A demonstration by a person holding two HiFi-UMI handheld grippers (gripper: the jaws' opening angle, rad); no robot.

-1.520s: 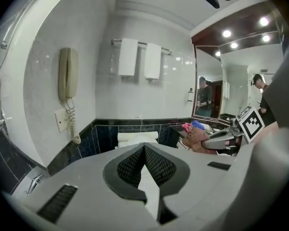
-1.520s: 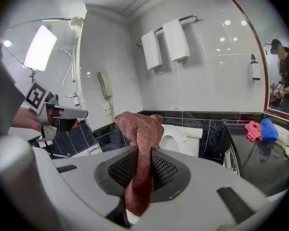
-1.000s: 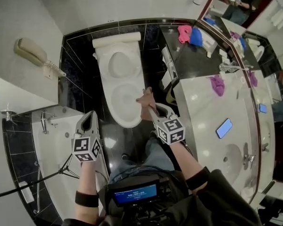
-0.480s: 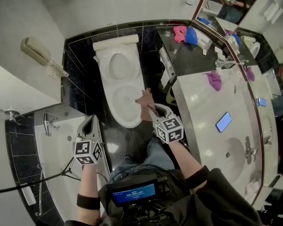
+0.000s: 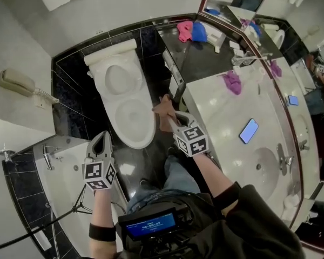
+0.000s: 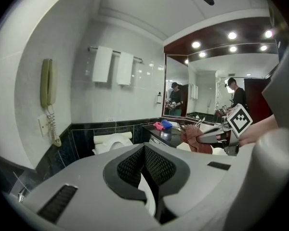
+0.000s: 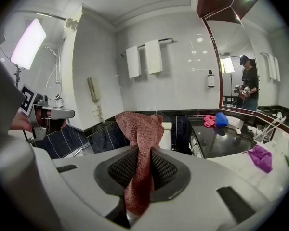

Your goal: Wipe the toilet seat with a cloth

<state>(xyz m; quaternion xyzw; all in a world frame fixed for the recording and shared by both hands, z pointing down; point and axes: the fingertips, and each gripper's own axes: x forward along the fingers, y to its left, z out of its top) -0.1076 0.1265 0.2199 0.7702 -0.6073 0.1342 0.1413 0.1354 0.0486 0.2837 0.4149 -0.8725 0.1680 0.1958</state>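
Note:
The white toilet (image 5: 130, 117) stands with its lid up, its seat (image 6: 108, 142) facing me. My right gripper (image 5: 169, 114) is shut on a reddish-brown cloth (image 5: 162, 108), which hangs just right of the seat's rim, over the dark floor. In the right gripper view the cloth (image 7: 140, 129) bunches up between the pads of that gripper (image 7: 139, 153). My left gripper (image 5: 101, 138) is shut and empty, near the toilet's front left corner. The left gripper view shows its pads (image 6: 144, 150) meeting, and the right gripper (image 6: 202, 139) with the cloth (image 6: 190, 142) off to the right.
A marble counter (image 5: 221, 117) to the right carries a phone (image 5: 249, 130), a purple cloth (image 5: 231, 82) and a sink (image 5: 264, 166). Pink and blue cloths (image 5: 190, 31) lie on the dark shelf behind. A wall phone (image 5: 19, 82) and bathtub (image 5: 65, 161) are on the left.
Both grippers have shifted a little to the right relative to the toilet. The cloth, which was at the seat's right rim, now hangs just off it.

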